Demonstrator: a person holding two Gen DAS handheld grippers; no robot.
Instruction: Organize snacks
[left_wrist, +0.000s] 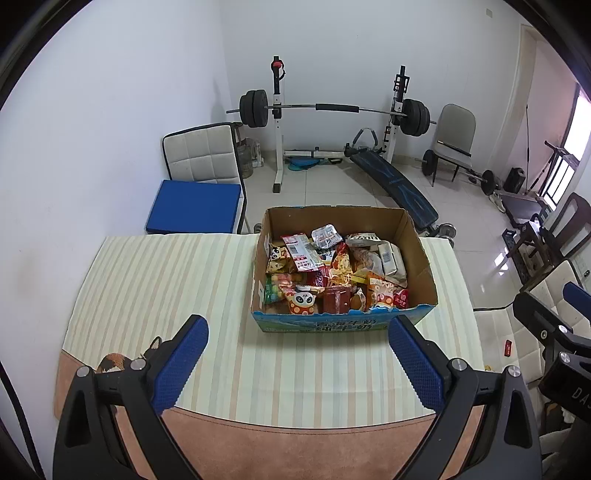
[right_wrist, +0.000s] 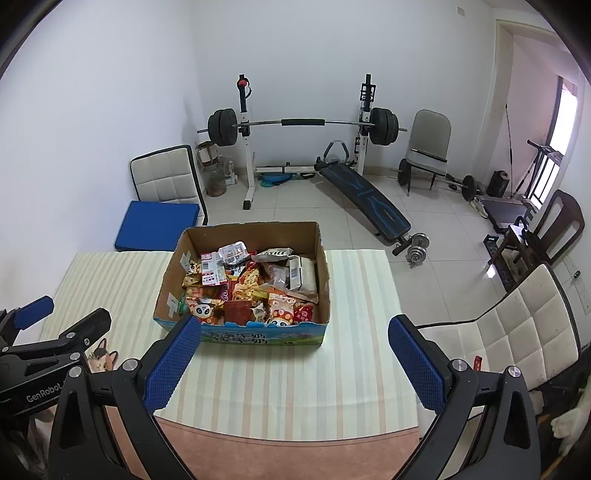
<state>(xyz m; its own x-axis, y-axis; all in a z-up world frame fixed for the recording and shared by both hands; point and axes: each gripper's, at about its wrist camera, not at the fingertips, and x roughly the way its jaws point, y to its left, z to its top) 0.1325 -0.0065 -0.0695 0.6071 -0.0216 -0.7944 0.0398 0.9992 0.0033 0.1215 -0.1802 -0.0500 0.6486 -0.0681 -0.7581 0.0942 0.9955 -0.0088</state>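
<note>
An open cardboard box with a blue printed front stands on the striped table mat. It is full of mixed snack packets, among them panda-faced packs, red bags and silver wrappers. The box also shows in the right wrist view, with the snacks inside. My left gripper is open and empty, held above the mat just in front of the box. My right gripper is open and empty, in front of the box's right part. The left gripper also shows in the right wrist view at the left edge.
The mat lies on a pinkish table. White padded chairs stand at the right and beyond the table's far left, the latter with a blue cushion. A barbell rack, a sit-up bench and dumbbells fill the tiled floor behind.
</note>
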